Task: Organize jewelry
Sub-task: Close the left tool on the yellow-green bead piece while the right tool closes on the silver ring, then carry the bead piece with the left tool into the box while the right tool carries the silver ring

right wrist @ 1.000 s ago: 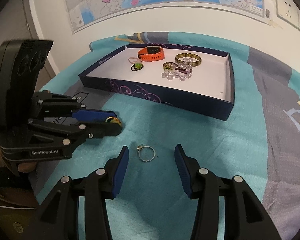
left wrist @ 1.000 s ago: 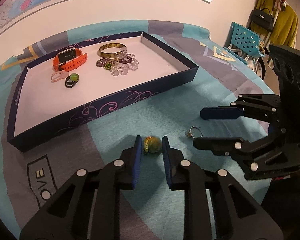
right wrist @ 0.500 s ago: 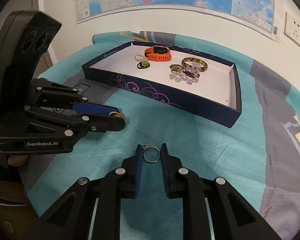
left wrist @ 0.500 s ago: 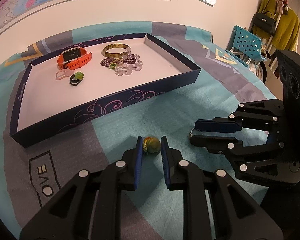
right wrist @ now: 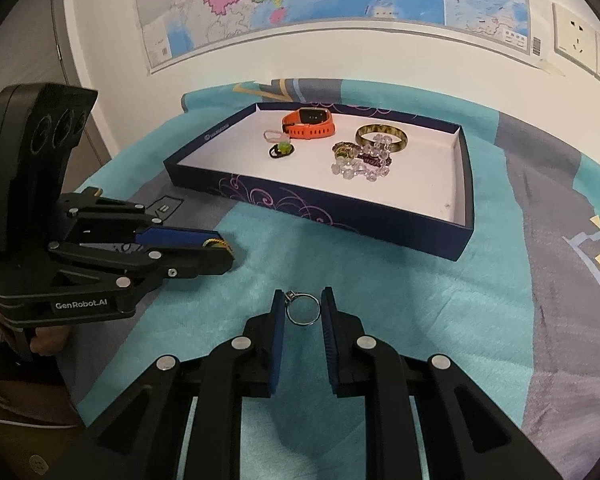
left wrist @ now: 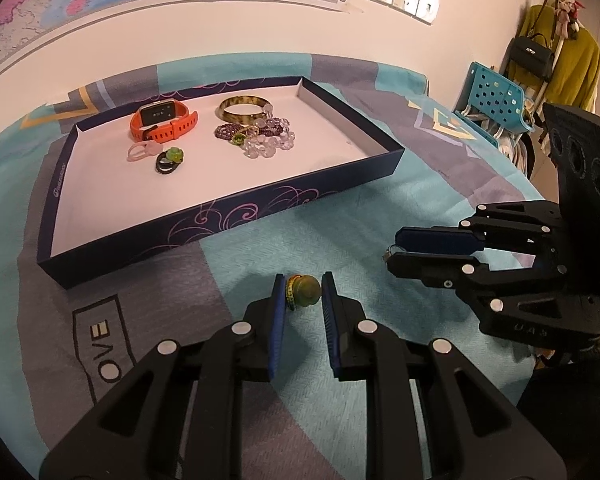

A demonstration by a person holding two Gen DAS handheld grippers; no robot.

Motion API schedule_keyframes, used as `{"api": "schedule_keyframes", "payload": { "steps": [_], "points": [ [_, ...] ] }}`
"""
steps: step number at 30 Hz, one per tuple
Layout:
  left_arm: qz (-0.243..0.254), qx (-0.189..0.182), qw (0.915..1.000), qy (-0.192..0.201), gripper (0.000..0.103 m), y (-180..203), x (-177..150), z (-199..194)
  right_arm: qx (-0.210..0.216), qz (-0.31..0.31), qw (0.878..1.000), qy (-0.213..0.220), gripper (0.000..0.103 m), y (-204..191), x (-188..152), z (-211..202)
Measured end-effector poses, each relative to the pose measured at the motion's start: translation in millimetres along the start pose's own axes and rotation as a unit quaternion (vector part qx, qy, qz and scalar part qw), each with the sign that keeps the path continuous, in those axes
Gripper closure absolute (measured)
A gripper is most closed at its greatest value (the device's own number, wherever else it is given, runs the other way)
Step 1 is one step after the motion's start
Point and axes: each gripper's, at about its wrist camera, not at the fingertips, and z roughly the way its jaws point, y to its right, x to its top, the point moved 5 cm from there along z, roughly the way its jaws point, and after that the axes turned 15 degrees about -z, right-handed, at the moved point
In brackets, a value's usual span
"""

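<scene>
Pinching a round green bead ring (left wrist: 303, 290) between its blue pads, left hand-held gripper (left wrist: 300, 294) sits over the teal cloth (left wrist: 340, 216). Right hand-held gripper (right wrist: 303, 311) pinches a thin silver ring (right wrist: 302, 312). Navy tray (left wrist: 228, 216) lies beyond.

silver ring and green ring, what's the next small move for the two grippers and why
Probably lift both straight up, then carry them to the tray. The right gripper is shut on the silver ring, the left gripper on the green ring, and both rings sit low over the cloth, outside the tray.
</scene>
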Motion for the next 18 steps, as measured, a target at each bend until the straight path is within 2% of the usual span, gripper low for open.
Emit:
{"api": "schedule_keyframes", "payload": {
  "steps": [18],
  "points": [
    [-0.012,0.009,0.9988,0.048,0.085,-10,20,-33,0.005,-0.007,0.999,0.038,0.087,7,33,-6]
  ]
}}
